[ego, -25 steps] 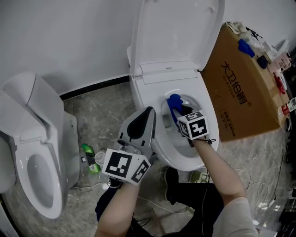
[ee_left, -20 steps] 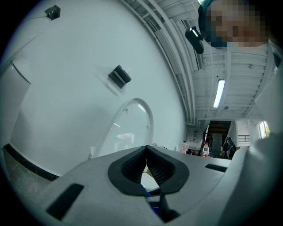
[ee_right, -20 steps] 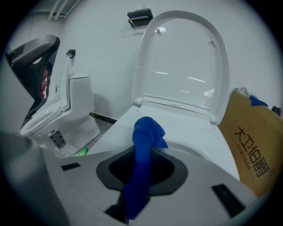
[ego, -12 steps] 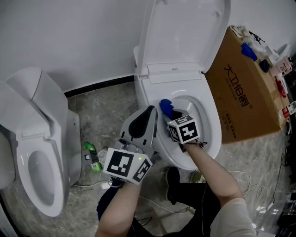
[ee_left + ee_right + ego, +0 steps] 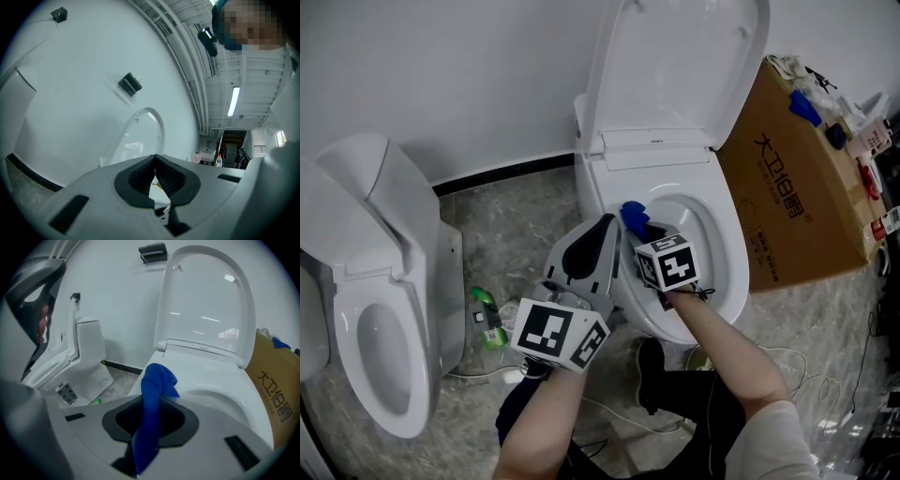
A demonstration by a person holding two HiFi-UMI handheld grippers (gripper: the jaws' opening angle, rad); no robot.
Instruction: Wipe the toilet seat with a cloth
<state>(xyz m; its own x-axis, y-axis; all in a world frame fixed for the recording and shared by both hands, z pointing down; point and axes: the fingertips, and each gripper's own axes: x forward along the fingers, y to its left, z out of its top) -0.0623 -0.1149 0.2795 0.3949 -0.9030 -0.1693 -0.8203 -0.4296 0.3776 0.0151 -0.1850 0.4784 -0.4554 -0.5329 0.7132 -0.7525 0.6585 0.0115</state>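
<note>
Right gripper point(image 5: 639, 228) first, nearest the person's body: its jaws are clamped on a blue cloth point(image 5: 633, 214), which runs up between the pads and bunches into a loose knob past the tips point(image 5: 157, 378). The bunch sits over the front-left part of the toilet seat point(image 5: 724, 246), at the inner edge of the ring. It looks pressed to the rim, though the head view is too steep for me to be sure of contact. Holding the cloth by its middle with a wad standing proud makes sense, since the soft fabric rather than the hard jaws would meet the seat.

Just beside it, to the left of the bowl, the left gripper point(image 5: 602, 230) stands off the toilet with its tips pointing up. In its own view the jaws are closed tip to tip with nothing between them point(image 5: 154, 165). I judge it is simply parked clear so the wiping hand has room.

Farther back, the lid point(image 5: 675, 66) is raised against the wall, leaving the whole seat ring bare for wiping. Most of the ring lies beyond the cloth, so I judge the wipe far from finished.

A cardboard box point(image 5: 787, 187) stands just beside the toilet on the right, and a second toilet point(image 5: 375, 309) stands well apart on the left.
</note>
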